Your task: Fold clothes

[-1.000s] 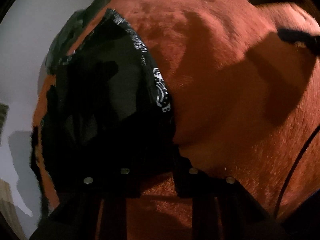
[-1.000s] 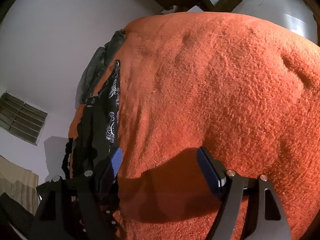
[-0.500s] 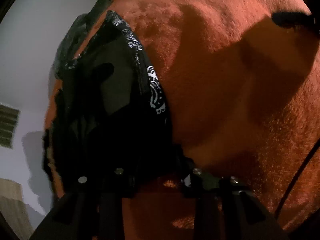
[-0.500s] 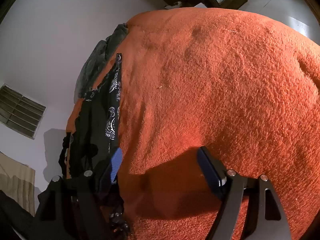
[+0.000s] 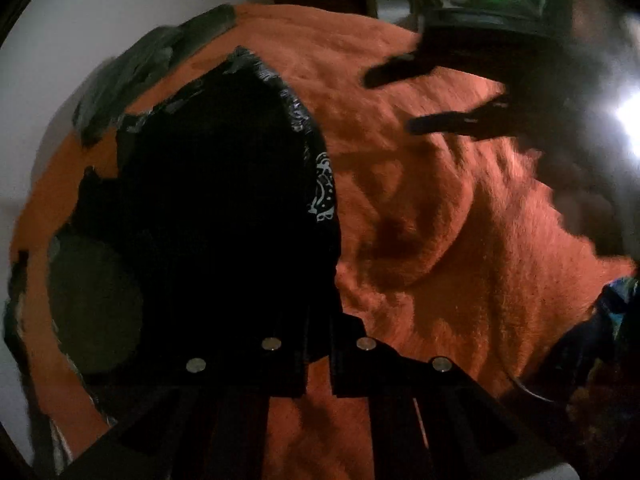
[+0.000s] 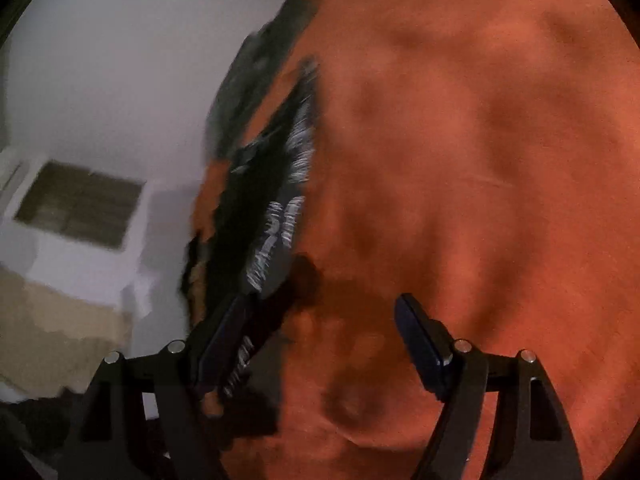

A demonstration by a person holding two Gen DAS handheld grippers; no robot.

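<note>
Mostly blurred: left gripper (image 5: 318, 354) closing, jaws pinched on the black white-patterned garment (image 5: 224, 208) lying on the fuzzy orange blanket (image 5: 420, 248). Right gripper (image 6: 320, 336) jaws wide apart, empty, garment's edge beside its left finger.

black gripper (image 6: 324, 344) frames, silver screws, dark blue pads (image 6: 420, 344).
</note>
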